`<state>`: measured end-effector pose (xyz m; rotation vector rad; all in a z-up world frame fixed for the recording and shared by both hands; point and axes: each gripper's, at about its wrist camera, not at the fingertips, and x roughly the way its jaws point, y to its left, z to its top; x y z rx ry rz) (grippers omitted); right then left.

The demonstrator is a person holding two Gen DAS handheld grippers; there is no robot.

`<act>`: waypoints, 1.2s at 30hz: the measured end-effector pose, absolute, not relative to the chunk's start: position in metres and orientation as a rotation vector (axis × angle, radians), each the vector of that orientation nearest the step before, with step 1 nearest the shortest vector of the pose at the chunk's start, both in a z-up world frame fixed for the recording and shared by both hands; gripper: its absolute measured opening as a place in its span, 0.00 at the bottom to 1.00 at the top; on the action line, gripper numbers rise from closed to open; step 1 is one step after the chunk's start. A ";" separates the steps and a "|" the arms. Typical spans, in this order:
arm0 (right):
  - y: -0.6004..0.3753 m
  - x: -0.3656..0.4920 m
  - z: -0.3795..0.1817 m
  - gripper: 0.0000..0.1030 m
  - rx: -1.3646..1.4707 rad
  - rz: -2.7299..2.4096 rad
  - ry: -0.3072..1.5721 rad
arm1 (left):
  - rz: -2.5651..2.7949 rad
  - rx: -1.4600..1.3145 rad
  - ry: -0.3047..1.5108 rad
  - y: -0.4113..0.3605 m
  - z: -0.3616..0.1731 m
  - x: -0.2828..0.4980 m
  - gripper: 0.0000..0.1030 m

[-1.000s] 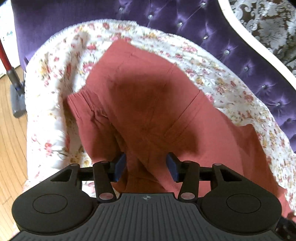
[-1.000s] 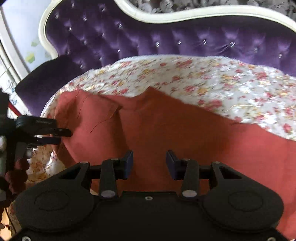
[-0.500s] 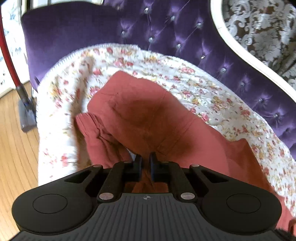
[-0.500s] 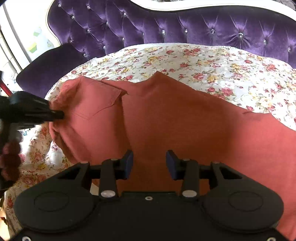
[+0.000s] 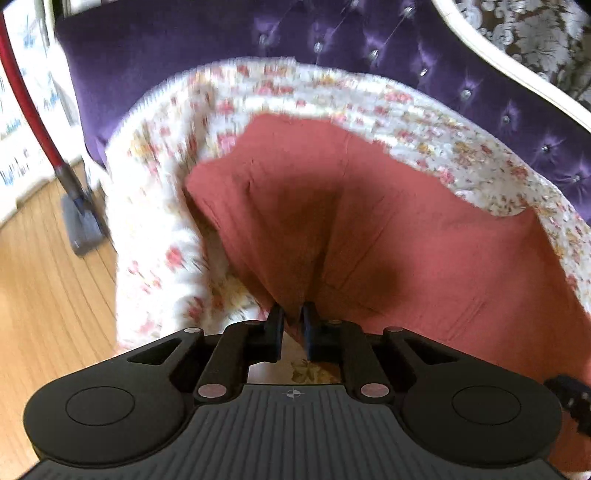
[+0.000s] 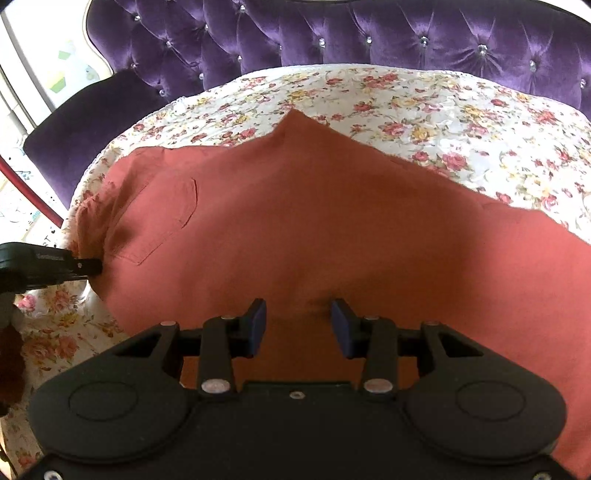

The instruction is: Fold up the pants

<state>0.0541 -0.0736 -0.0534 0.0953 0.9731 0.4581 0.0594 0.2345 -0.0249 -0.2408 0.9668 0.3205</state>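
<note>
Left gripper (image 5: 293, 314) is pinched nearly closed on a near-edge fold of the rust-red cotton pants (image 5: 369, 221), by the waistband end at scene left. Pants lie spread across the floral-print white quilt (image 5: 166, 229) on the tufted purple velvet sofa (image 6: 332, 33), a patch pocket (image 6: 162, 218) facing up. At far left we note a red-handled floor cleaner (image 5: 33, 122) on the wooden floor (image 5: 44, 280). Right gripper (image 6: 298, 321) hovers with jaws wide over the mid-section, gripping nothing. We judge the fold is just beginning. For a clean fold we should clamp the right side on the same near edge, lift both evenly, and keep the cloth taut so that the edges align.
</note>
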 end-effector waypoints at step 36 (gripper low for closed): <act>-0.042 0.177 -0.058 0.53 -0.108 0.905 0.880 | 0.202 -0.151 0.931 0.204 -0.054 0.152 0.19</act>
